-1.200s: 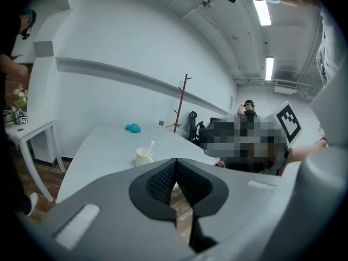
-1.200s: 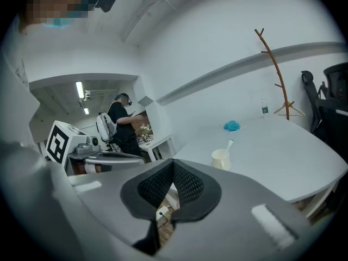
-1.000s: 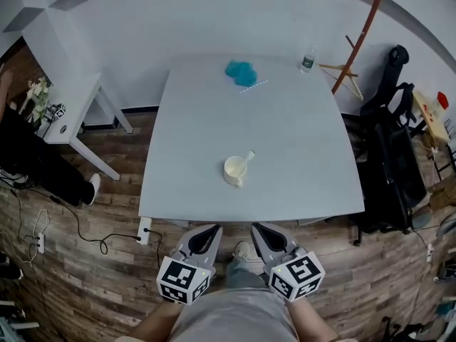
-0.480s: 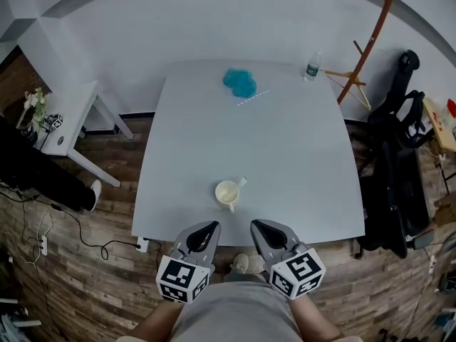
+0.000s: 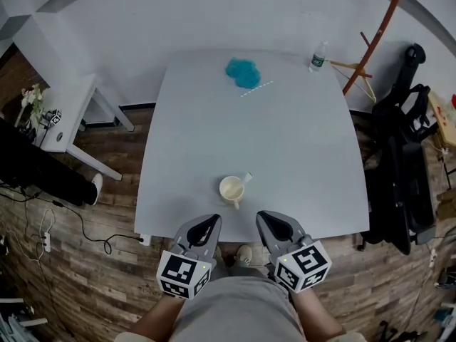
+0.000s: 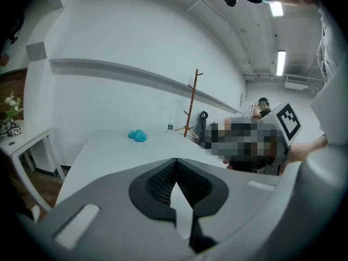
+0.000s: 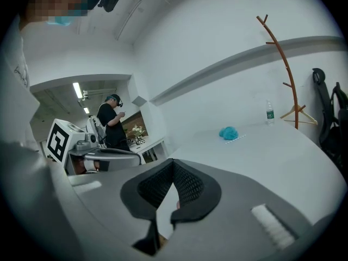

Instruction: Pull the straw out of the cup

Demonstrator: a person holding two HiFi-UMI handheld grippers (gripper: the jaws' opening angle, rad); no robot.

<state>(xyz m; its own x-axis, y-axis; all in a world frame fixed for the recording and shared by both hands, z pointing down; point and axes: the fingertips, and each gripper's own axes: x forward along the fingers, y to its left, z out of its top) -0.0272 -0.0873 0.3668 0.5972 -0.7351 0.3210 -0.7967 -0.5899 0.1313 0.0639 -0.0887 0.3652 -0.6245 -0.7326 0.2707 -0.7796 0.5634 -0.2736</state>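
Note:
In the head view a cream cup (image 5: 231, 189) stands on the white table (image 5: 299, 155), near its front edge. A short straw (image 5: 246, 179) leans out of it to the right. My left gripper (image 5: 207, 226) and right gripper (image 5: 273, 222) hover side by side at the table's near edge, just short of the cup, and touch nothing. Both are shut and empty. In the left gripper view the left gripper (image 6: 175, 162) has its jaws meeting at the tips. The right gripper (image 7: 173, 162) looks the same in the right gripper view. The cup is hidden in both gripper views.
A blue cloth (image 5: 243, 72) and a thin dotted straw (image 5: 256, 88) lie at the table's far side, with a water bottle (image 5: 318, 55) at the far right corner. A wooden coat stand (image 5: 377, 34) and black chair (image 5: 402, 155) are at right, a small white side table (image 5: 68, 112) at left.
Both grippers have moved forward together to the table's near edge, closer to the cup. Their jaws stayed shut. The cup and straw have not moved.

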